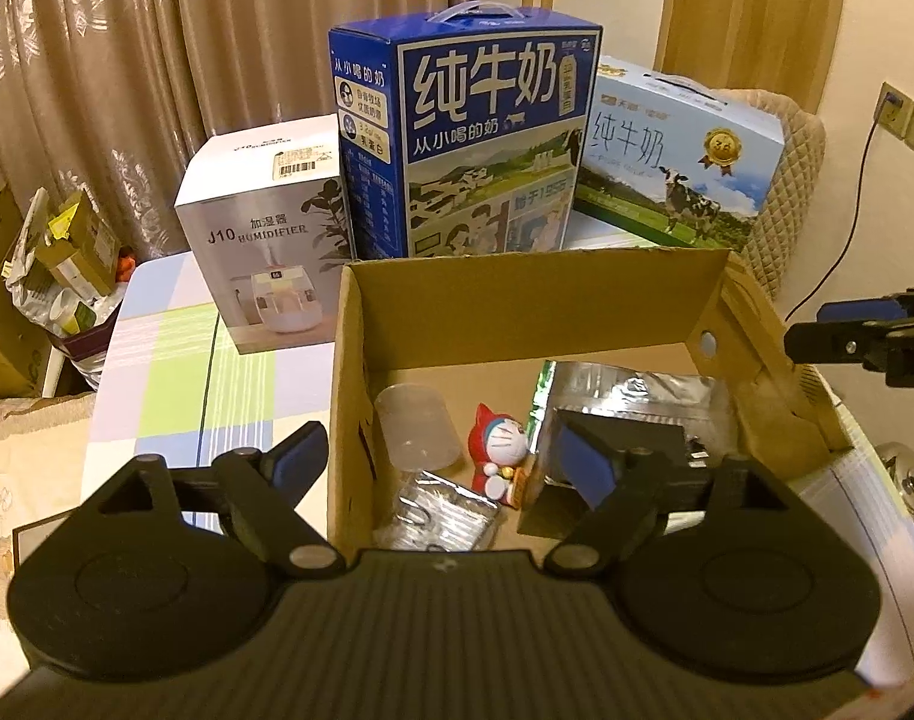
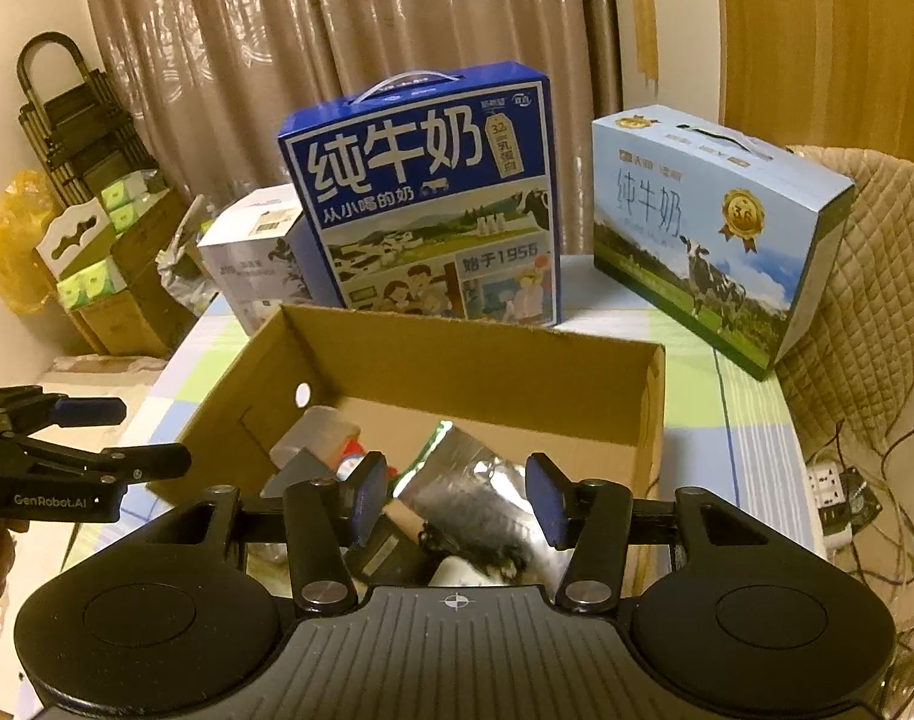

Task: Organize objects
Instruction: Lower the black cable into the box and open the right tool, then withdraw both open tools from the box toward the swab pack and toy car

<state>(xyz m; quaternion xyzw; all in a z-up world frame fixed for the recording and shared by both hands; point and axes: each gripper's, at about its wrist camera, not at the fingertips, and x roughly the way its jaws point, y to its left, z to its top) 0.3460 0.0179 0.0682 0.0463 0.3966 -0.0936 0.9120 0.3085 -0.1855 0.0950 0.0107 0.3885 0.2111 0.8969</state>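
Observation:
An open cardboard box [image 1: 535, 306] stands on the checked tablecloth; it also shows in the right wrist view [image 2: 469, 360]. Inside lie a clear plastic cup [image 1: 417, 426], a red-hooded Doraemon figure [image 1: 499, 456], a silver foil bag [image 1: 631, 396], a clear ribbed packet [image 1: 444, 510] and a dark card [image 1: 553, 510]. My left gripper [image 1: 441, 462] is open and empty, its fingers astride the box's left wall. My right gripper [image 2: 457, 501] is open and empty above the foil bag [image 2: 487, 492]. Each gripper shows at the edge of the other's view.
Behind the box stand a white humidifier box [image 1: 258, 240], a tall dark-blue milk carton [image 1: 469, 138] and a light-blue milk carton [image 1: 679, 162]. A quilted chair back [image 2: 859, 276] is at the right. Boxes and bags clutter the floor on the left [image 1: 54, 264].

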